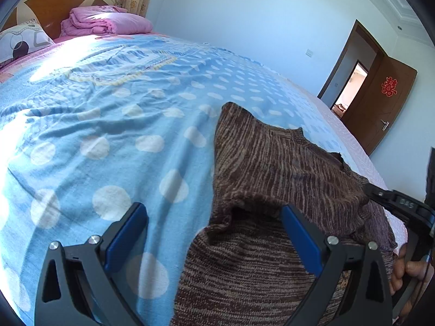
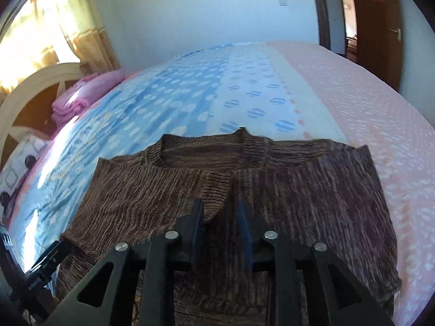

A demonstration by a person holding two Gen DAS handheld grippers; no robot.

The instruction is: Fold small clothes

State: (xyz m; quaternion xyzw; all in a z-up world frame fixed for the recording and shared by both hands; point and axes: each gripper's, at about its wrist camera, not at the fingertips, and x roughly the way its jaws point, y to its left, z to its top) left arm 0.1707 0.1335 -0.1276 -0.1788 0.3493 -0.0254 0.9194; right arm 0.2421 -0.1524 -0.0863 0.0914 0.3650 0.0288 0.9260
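A brown knitted sweater (image 2: 244, 190) lies flat on the bed, neckline (image 2: 204, 152) facing away, one side folded in over the body. My right gripper (image 2: 220, 217) hovers over its middle. The jaws stand partly apart, with only the fabric below showing in the gap. In the left wrist view the sweater (image 1: 272, 168) fills the lower right. My left gripper (image 1: 214, 222) is wide open at the sweater's near left edge, with one blue pad (image 1: 299, 239) over the knit and the other over the sheet. The right tool's black frame (image 1: 402, 206) and a hand (image 1: 405, 266) show at the far right.
The bed has a blue sheet with white dots (image 1: 108, 135) and a pink cover (image 2: 353, 108) on its right side. A folded pink quilt (image 1: 106, 21) and a pillow (image 1: 21, 40) lie by the headboard. A brown door (image 1: 380, 103) stands open beyond the bed.
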